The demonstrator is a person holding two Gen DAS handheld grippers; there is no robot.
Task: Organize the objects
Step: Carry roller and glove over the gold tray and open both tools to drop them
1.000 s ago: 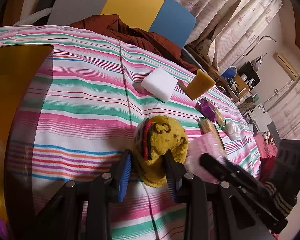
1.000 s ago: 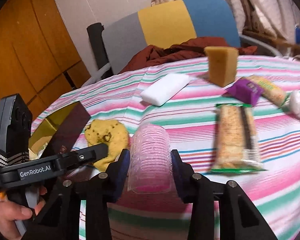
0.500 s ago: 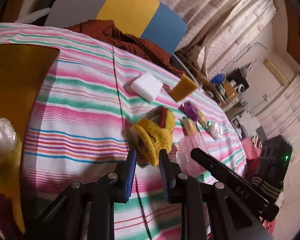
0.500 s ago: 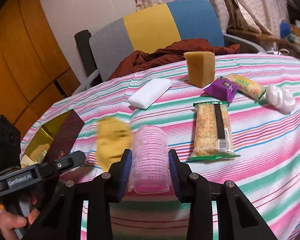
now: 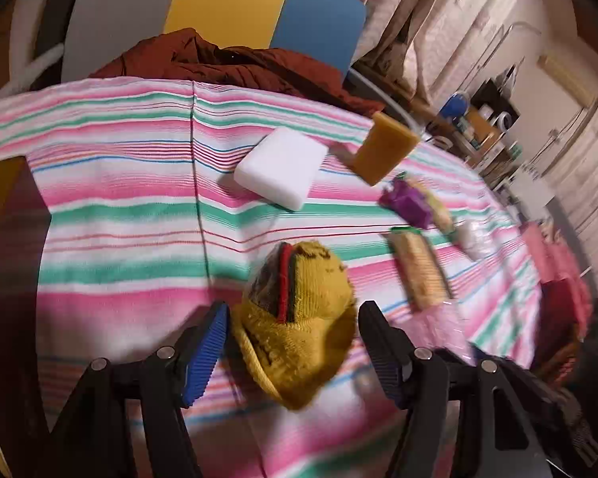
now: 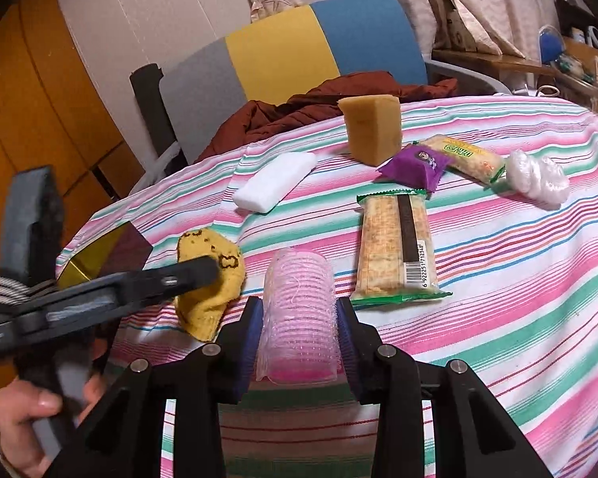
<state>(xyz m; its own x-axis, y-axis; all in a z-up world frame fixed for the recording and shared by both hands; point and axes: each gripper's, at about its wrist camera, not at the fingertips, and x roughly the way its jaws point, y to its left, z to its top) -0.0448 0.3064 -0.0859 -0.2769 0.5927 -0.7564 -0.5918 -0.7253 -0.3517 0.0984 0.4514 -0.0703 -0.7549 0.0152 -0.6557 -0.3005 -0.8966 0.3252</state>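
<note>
My left gripper (image 5: 293, 352) has just been opening: its blue ribbed pads now stand wide, and the yellow knitted sock with red and dark stripes (image 5: 299, 318) sits between them, with a gap showing on both sides. Motion blur keeps me from telling whether the sock rests on the pink, green and white striped tablecloth (image 5: 119, 207) or hangs just above it. My right gripper (image 6: 299, 318) is clamped on the pink ribbed plastic hair roller (image 6: 299, 314), pads pressing both its sides, held low over the near edge of the cloth. Further across the table lie a white rectangular foam block (image 6: 273, 187), an upright tan sponge block (image 6: 372, 129), a purple snack packet (image 6: 412, 167), a long clear-wrapped cracker pack with a green end (image 6: 394, 243), a second cracker pack (image 6: 462, 157) and a crumpled white plastic wad (image 6: 536, 179). A gold tray (image 6: 91, 255) shows at the left edge. Behind stands a grey, yellow and blue chair (image 6: 299, 47) draped with a rust-brown jacket (image 6: 299, 113).
</note>
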